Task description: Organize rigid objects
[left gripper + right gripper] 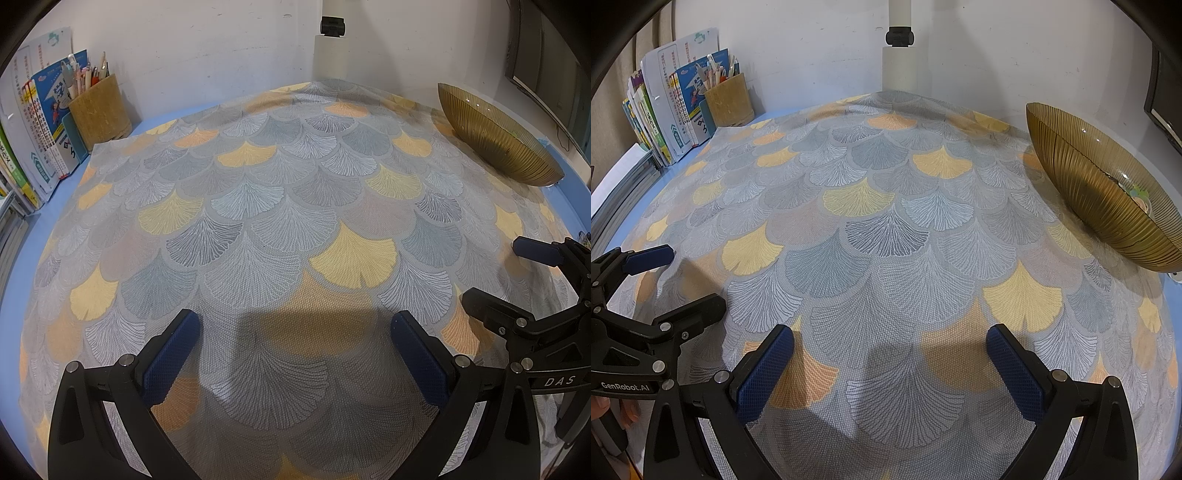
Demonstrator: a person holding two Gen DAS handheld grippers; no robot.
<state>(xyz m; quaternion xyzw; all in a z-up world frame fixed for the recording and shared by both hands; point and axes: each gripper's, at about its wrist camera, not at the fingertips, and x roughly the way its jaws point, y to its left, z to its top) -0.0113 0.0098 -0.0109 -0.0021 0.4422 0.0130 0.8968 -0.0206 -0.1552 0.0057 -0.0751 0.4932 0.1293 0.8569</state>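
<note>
Both grippers, left gripper (295,354) and right gripper (890,365), gape wide, empty; bowl (1100,192) lies far-right (nearer the right).

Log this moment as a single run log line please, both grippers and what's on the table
left gripper: jaws open, empty | right gripper: jaws open, empty | amber bowl: far right on patterned cloth | pen cup: far left

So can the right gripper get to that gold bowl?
Probably yes. The right gripper is open and holds nothing, and only bare patterned cloth lies between it and the gold bowl on its right. The left gripper is off on the other side.
</note>
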